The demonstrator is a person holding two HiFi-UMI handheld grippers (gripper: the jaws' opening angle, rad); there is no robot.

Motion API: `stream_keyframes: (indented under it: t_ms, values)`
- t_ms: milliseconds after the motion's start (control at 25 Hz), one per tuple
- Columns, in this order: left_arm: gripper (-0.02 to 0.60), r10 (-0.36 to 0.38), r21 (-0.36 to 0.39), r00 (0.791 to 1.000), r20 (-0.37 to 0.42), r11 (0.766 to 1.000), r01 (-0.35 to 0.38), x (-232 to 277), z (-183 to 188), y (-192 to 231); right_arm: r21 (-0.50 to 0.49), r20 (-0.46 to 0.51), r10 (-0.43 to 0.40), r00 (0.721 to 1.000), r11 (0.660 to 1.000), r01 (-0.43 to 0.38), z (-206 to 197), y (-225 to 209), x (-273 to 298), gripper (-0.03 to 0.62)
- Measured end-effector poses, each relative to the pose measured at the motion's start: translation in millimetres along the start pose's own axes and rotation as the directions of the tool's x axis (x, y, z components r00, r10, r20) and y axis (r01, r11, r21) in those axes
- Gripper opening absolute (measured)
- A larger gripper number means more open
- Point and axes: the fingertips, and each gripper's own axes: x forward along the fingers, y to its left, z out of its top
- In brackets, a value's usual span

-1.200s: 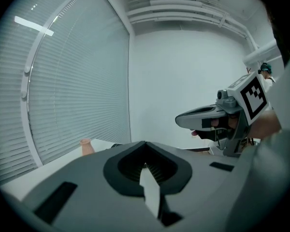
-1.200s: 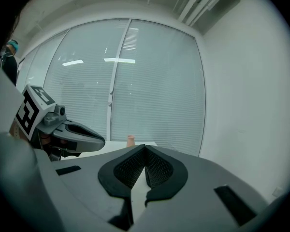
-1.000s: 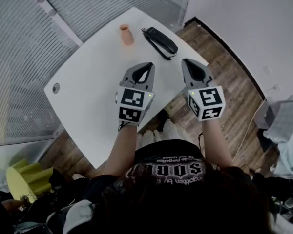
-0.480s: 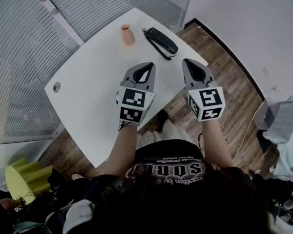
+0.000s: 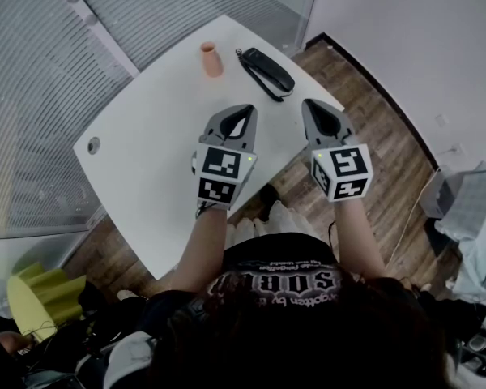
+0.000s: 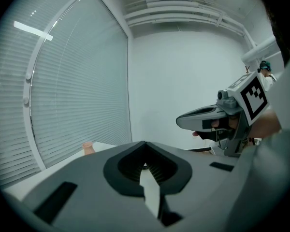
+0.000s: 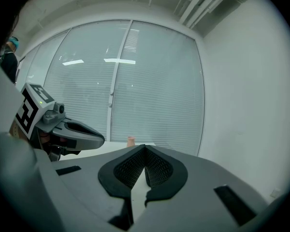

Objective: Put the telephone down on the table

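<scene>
Looking down on the white table [image 5: 146,148], we judge the task as good as finished: the telephone [image 5: 266,70] lies flat at the table's far corner, a thin cord trailing along it, and nothing is holding it. We carry the left tongs [image 5: 240,118] and the right tongs [image 5: 324,118] side by side above the table's near side, well apart from the telephone. Each pair is pressed together on nothing, and each gripper view shows only a thin pale sliver between its pads. What is left, as far as we can tell, is at most to draw our hands away; no lowering seems outstanding. Counting from big to small, we find one table, two tongs and one telephone. There is also one small peach-coloured cup [image 5: 211,58] standing upright just beside the telephone, and one little round fitting [image 5: 92,146] near the table's left edge. We see no cradle for the telephone on the table.
</scene>
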Motion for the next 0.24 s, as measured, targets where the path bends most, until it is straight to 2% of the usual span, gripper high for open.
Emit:
stream_keyframes:
  t_ms: [240]
  values:
    - [0.002, -0.008, 0.003, 1.000, -0.005, 1.000, 0.008, 4.3, 0.0, -2.6, 0.002, -0.005, -0.001, 1.000, 1.000, 0.001, -1.2, -4.2, 0.4, 0.029]
